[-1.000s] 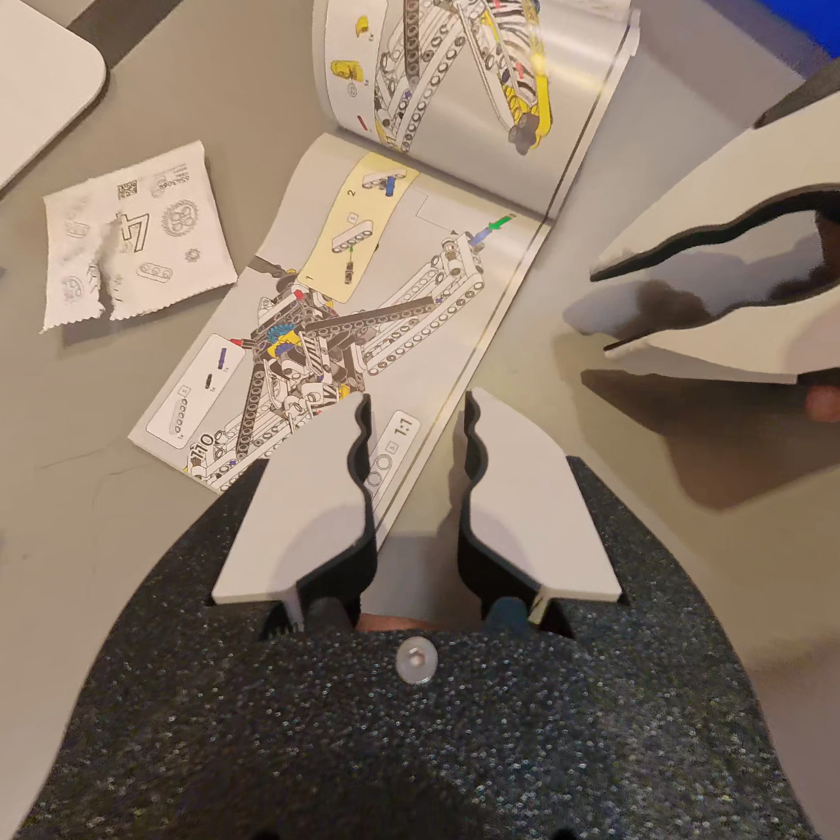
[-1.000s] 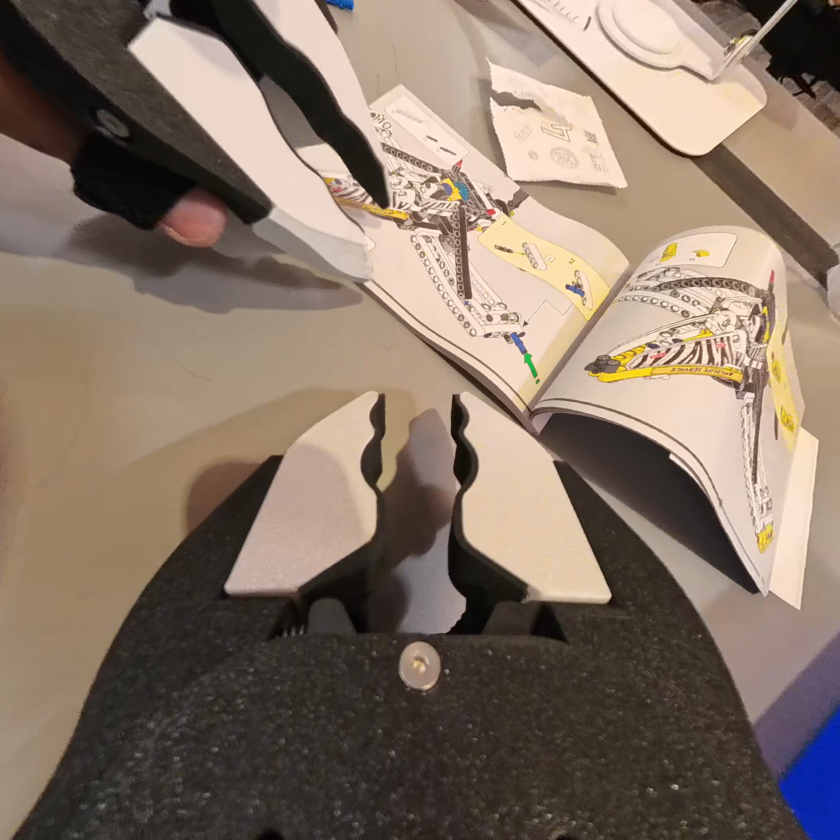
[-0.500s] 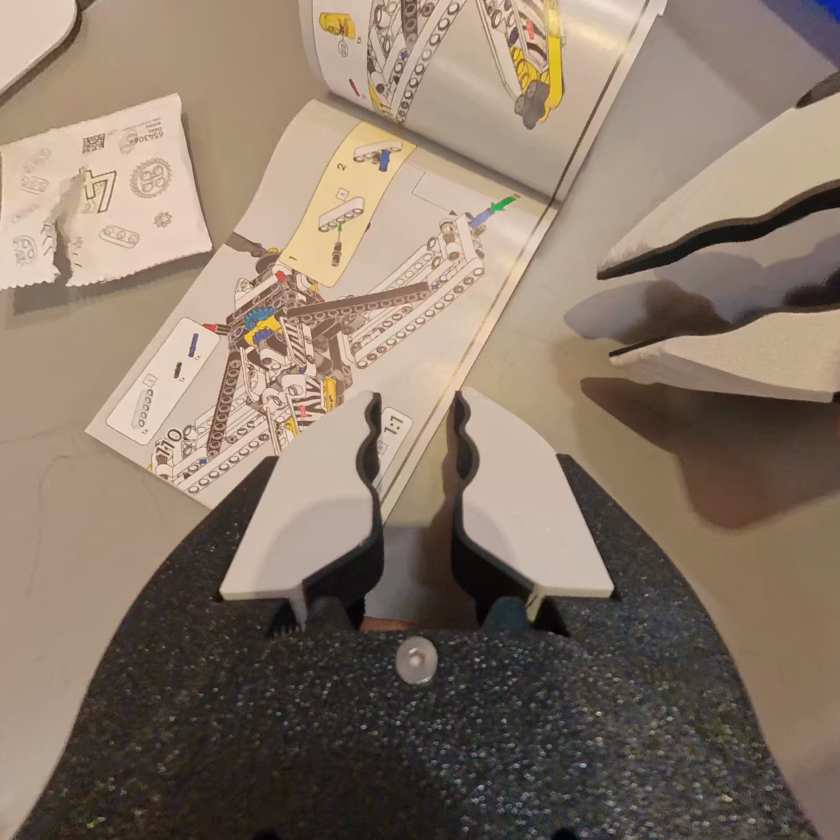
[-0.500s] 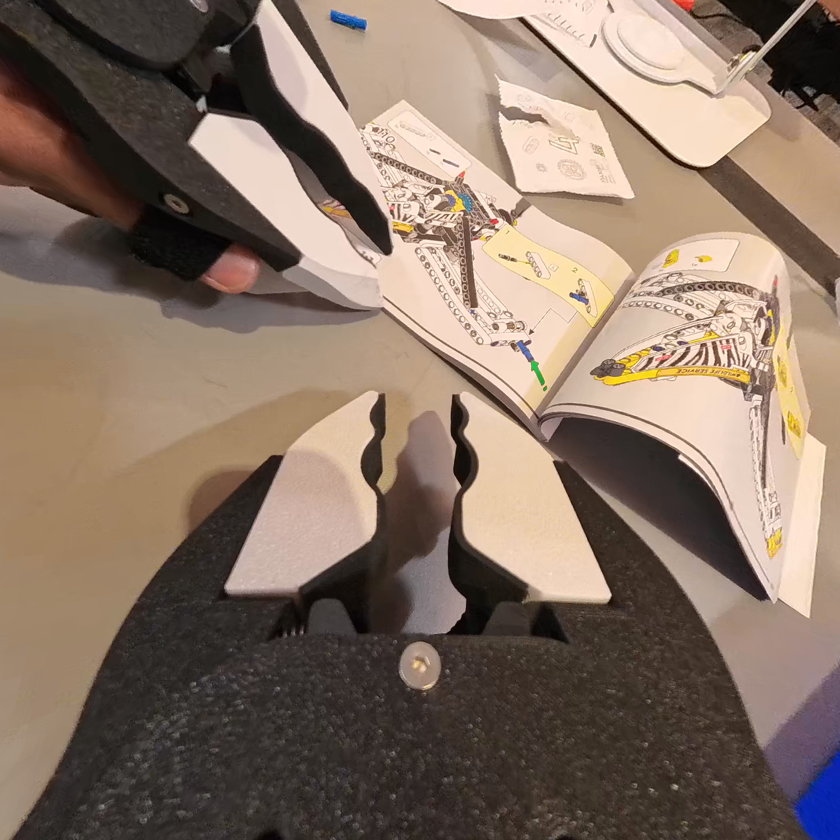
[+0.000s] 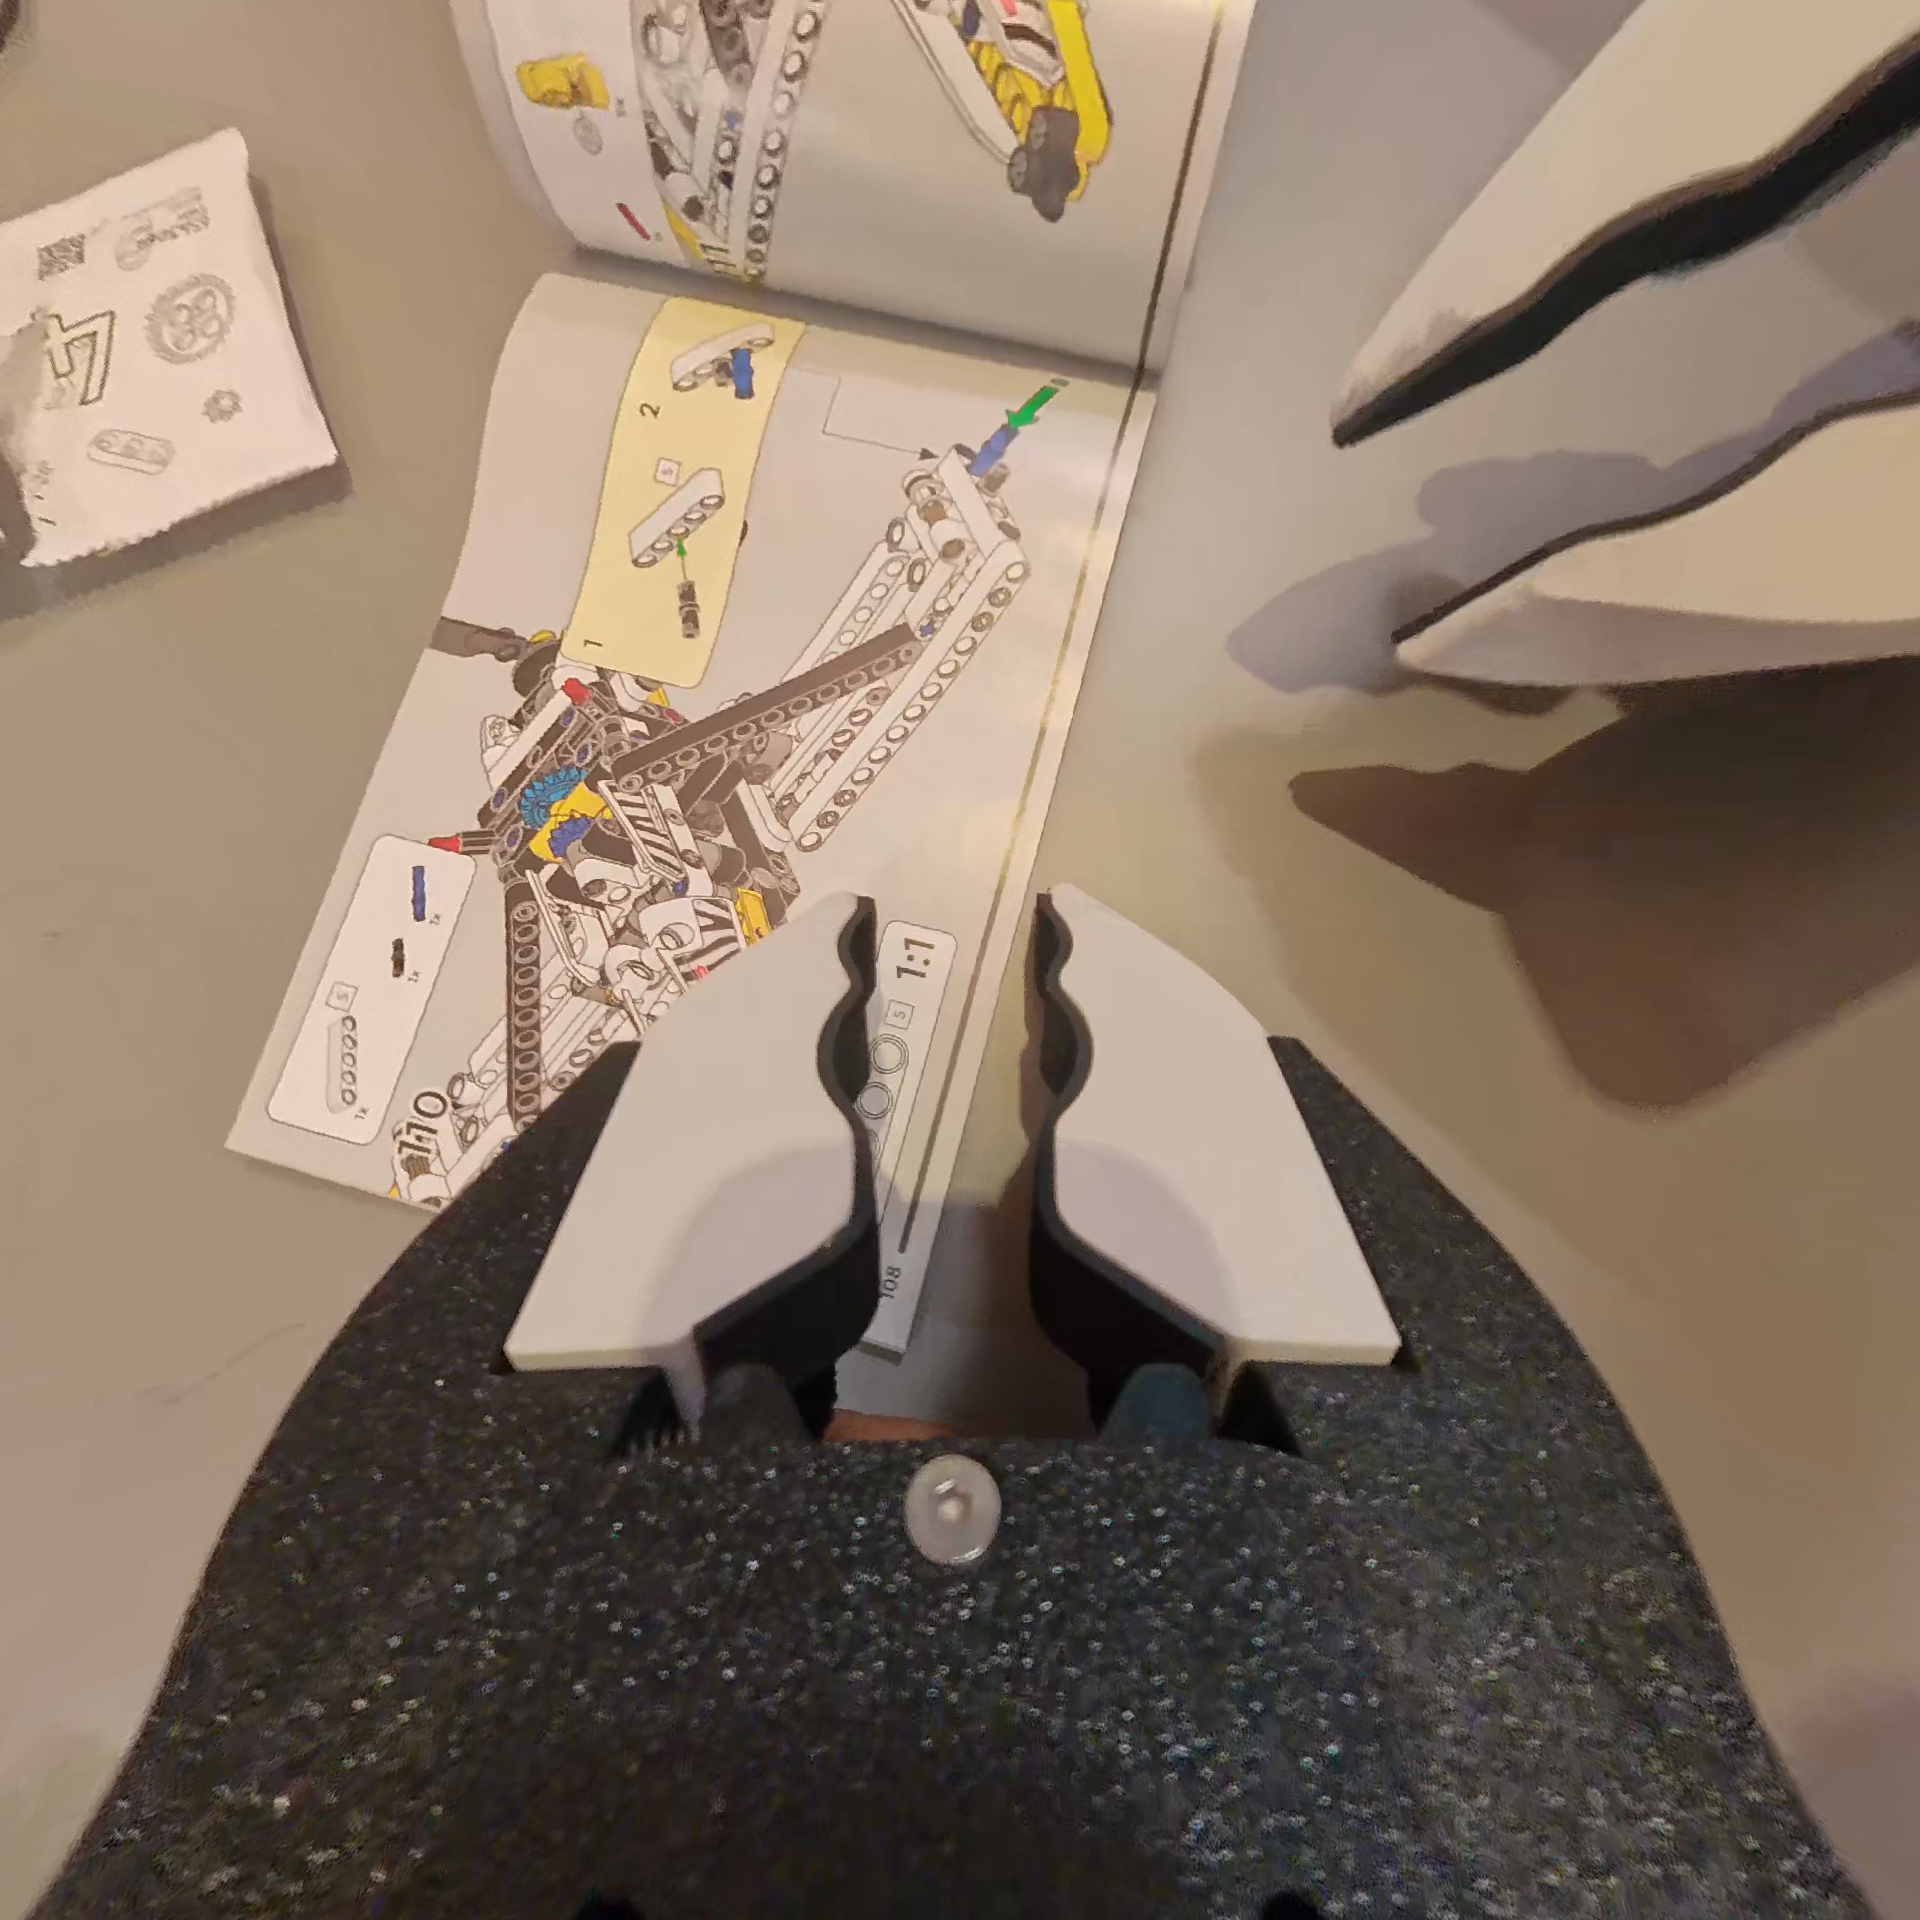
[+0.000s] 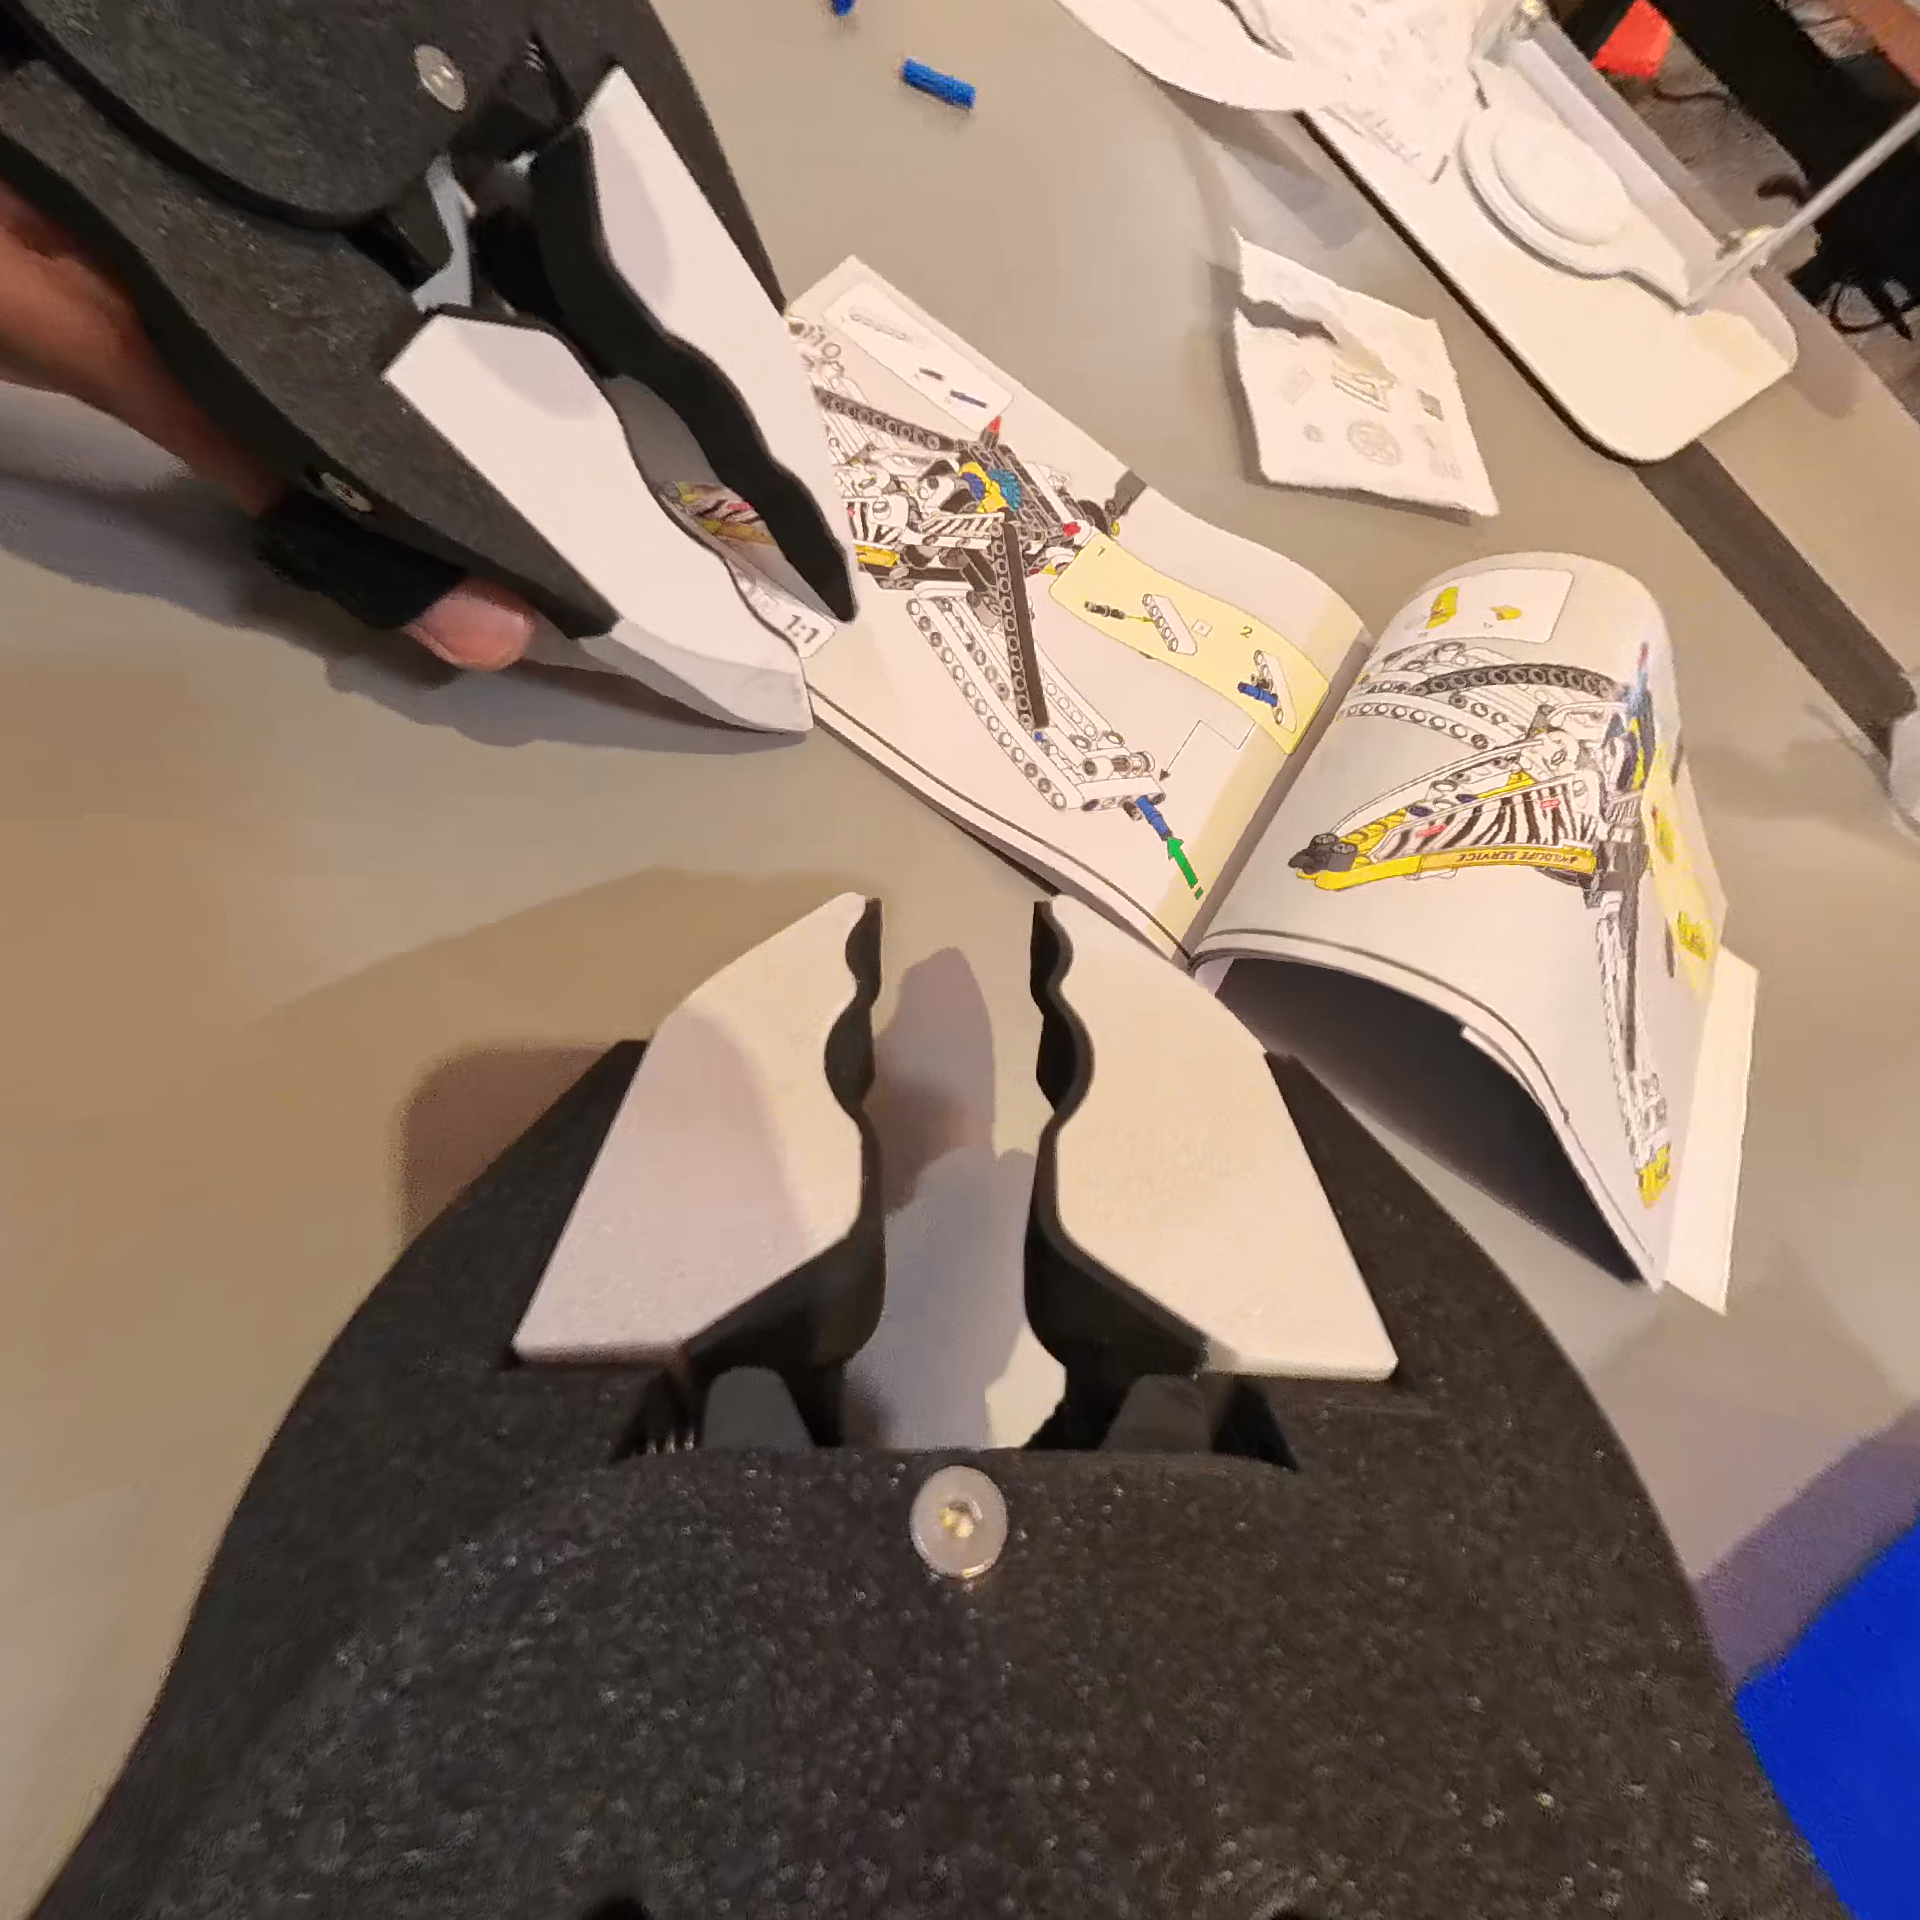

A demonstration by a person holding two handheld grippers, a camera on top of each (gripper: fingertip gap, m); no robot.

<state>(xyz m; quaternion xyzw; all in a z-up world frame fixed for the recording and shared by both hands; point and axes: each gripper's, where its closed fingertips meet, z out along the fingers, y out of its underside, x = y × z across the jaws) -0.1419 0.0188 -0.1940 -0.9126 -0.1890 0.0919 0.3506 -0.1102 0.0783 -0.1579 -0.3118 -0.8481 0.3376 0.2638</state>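
Left gripper (image 5: 951,914): fingers apart and gripping nothing, poised over the near corner of the open instruction booklet (image 5: 852,582), which lies flat on the grey table (image 5: 156,831). Right gripper (image 6: 956,914): fingers likewise apart on bare air above the table, just beside the booklet's spine edge. A torn white paper bag (image 5: 156,343) lies near the booklet's far side.

An open instruction booklet (image 6: 1091,665) lies on the grey table (image 6: 312,883), near a torn paper bag (image 6: 1361,416), a blue peg (image 6: 937,83) and a white tray (image 6: 1621,312).
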